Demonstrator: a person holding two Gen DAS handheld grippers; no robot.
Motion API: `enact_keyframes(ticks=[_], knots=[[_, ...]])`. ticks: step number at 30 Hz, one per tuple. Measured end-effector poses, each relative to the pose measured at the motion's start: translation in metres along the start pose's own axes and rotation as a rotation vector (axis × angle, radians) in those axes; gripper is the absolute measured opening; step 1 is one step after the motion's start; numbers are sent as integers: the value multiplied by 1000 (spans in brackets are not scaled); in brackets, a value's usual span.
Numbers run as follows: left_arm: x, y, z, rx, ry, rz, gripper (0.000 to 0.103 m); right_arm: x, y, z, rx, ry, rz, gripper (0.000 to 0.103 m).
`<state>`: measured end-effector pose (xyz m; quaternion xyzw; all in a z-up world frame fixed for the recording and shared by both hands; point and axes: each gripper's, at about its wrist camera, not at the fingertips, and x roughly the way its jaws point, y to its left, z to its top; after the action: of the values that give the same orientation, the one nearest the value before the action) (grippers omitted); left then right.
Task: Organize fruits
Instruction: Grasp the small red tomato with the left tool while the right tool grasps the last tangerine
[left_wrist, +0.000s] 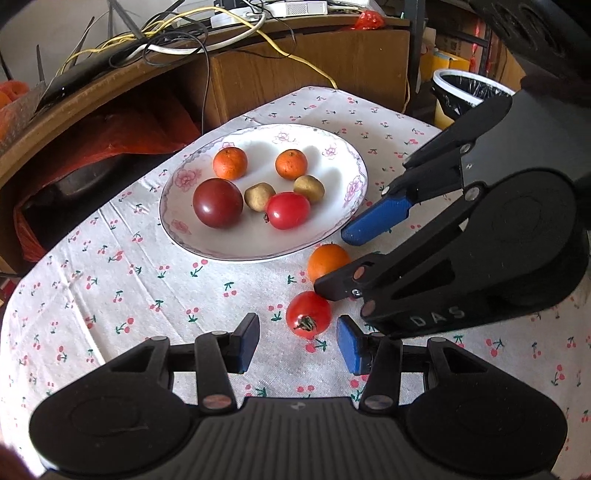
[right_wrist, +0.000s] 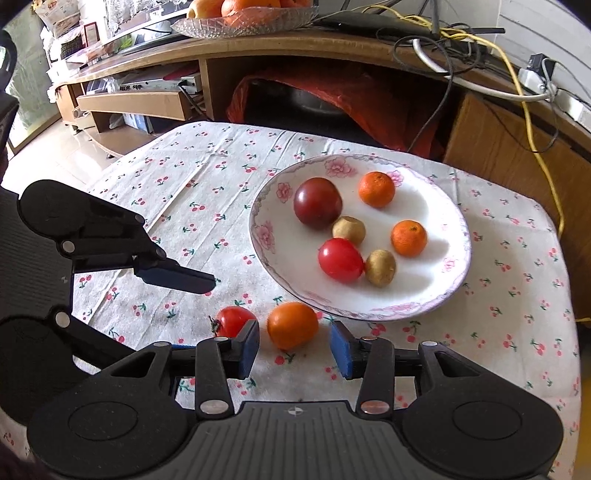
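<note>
- Two fruits lie loose on the cherry-print surface (left_wrist: 110, 280): a red tomato (left_wrist: 308, 314) and, just beside it, an orange (left_wrist: 328, 261) right at the plate's near rim.
- In the left wrist view the tomato's green stem end faces the camera, tipped toward 6 o'clock. In the right wrist view that stem points to 9 o'clock, away from the orange.
- The orange looks slightly oval, with its long axis running roughly 10 to 4 o'clock in the right wrist view. I can't make out its stem end.
- The floral-rimmed white plate (left_wrist: 354, 192) holds six pieces. There are two small mandarins at the far side, a large dark red tomato, a bright red tomato and two small brownish fruits between them.
- In the right wrist view, a glass dish (right_wrist: 207, 27) on the wooden shelf at 12 o'clock carries more oranges and what looks like an apple.
- A white bin (left_wrist: 467, 90) with a black liner stands at 2 o'clock in the left wrist view.
- The left gripper (left_wrist: 301, 343) has its jaws released. The blue pads stand apart, with the tomato just ahead of the gap and nothing pressed.
- The right gripper (right_wrist: 293, 347) also has its jaws parted, with the orange just in front of the opening. The pads are not touching it.
- The letters "DAS" can be read on the right gripper's black body in the left wrist view.
</note>
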<state>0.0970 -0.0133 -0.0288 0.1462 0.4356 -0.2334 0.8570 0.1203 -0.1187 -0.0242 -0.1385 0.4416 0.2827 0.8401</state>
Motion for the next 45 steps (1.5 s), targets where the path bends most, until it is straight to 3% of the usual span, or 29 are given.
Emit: enact_keyframes(ticks=[3,7,15,23,25,36,45], knots=[[1,0,0,2,-9,3,54,4,-2,4,25,7,0,34],[4,0,2,-13,-10,-17,54,3,-8,4,57,27,16,23],[12,-6,6,-13,-2,-35,51,-7,-9,1,57,35,-4,16],[14,-11,7,5,3,-10,36,-9,-11,-1,51,33,-16,17],[14,-9,8,-3,11,-8,35,-6,-10,1,46,36,-14,21],[13,-7,7,-1,26,5,35,1,-6,9,56,62,8,19],[7,-7,8,31,26,41,35,-9,-6,6,32,57,-43,19]])
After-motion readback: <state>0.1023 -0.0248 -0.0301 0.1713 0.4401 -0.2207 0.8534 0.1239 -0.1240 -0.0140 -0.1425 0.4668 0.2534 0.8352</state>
